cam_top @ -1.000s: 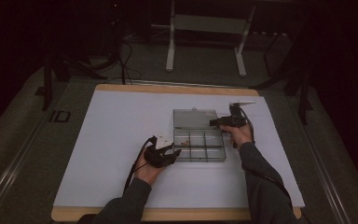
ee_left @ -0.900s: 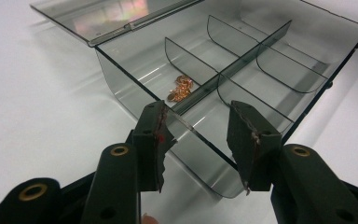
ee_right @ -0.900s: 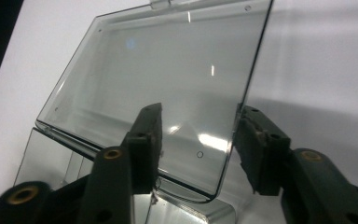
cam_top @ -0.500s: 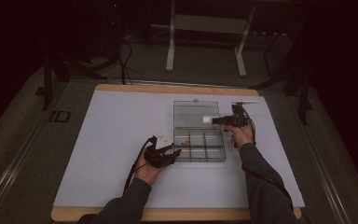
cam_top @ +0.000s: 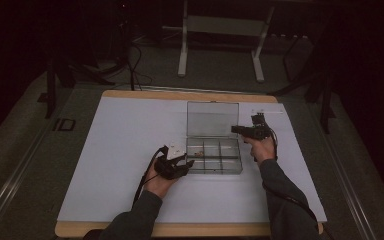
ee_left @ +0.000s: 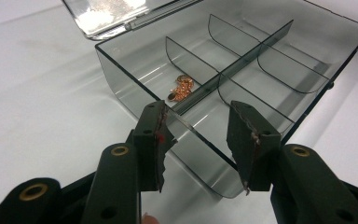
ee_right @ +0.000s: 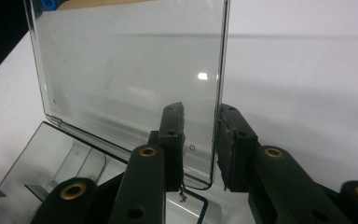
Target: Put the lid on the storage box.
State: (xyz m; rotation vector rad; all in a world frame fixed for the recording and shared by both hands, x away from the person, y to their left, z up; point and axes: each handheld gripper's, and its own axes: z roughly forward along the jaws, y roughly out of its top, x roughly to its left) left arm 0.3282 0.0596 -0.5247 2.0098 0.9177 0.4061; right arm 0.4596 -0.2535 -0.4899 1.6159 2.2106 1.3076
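White table [cam_top: 110, 165] | box [cam_top: 214, 156] long axis crosswise, lid [cam_top: 212, 119] upright | left claw [ee_left: 200, 140] open | right claw [ee_right: 199, 144] closing astride lid edge

Upright lid [cam_top: 213, 119] blocks far side of compartment box [cam_top: 215, 163]; dividers [ee_left: 242, 60] split interior. White mat [cam_top: 110, 145] left of box bare, passable; right side narrower.
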